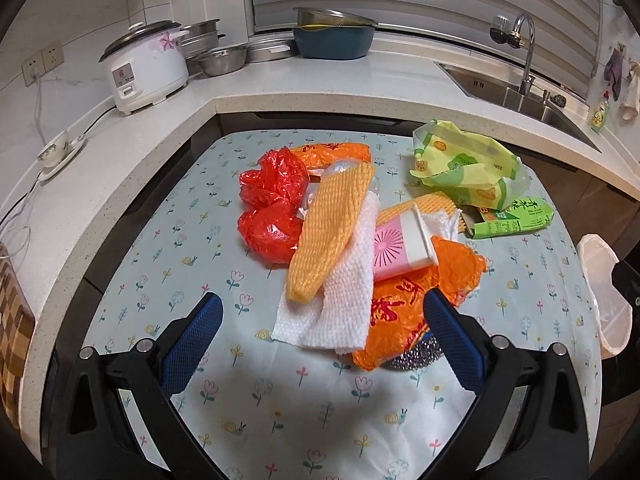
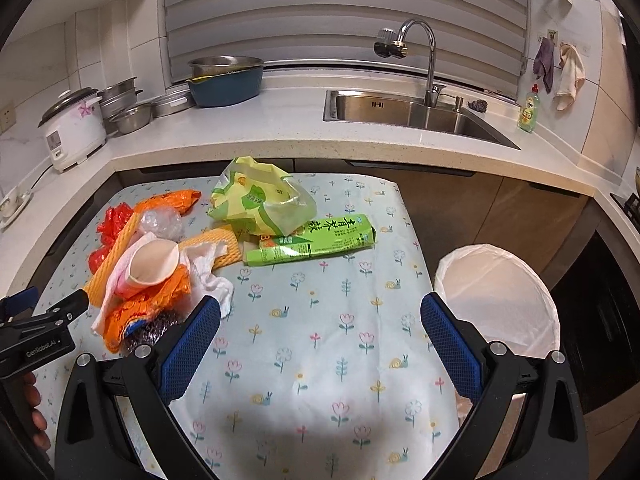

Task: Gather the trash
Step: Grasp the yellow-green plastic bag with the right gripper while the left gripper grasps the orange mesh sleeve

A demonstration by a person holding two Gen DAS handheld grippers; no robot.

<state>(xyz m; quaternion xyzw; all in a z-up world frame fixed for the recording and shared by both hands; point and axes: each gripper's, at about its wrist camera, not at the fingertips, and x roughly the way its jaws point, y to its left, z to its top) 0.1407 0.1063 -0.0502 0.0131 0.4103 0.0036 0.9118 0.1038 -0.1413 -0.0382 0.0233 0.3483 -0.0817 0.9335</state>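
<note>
A heap of trash lies on the flowered tablecloth (image 1: 172, 240): red plastic bags (image 1: 272, 208), yellow foam netting (image 1: 328, 236), white paper towel (image 1: 340, 300), a pink paper cup (image 1: 396, 248), an orange wrapper (image 1: 416, 300), a light green bag (image 1: 464, 164) and a green carton (image 1: 516, 220). My left gripper (image 1: 322, 316) stands open, its fingers astride the paper towel and orange wrapper. In the right wrist view my right gripper (image 2: 320, 320) is open over bare cloth, right of the heap (image 2: 152, 276). A bin lined with a white bag (image 2: 496, 300) stands beside the table's right edge.
A white counter (image 2: 280, 136) wraps around the table. On it stand a rice cooker (image 1: 144, 68), steel bowls (image 1: 222, 60) and a blue basin (image 1: 334, 42). A sink (image 2: 404, 110) with a faucet (image 2: 424, 52) is at the back right, with a dish soap bottle (image 2: 529, 110) beside it.
</note>
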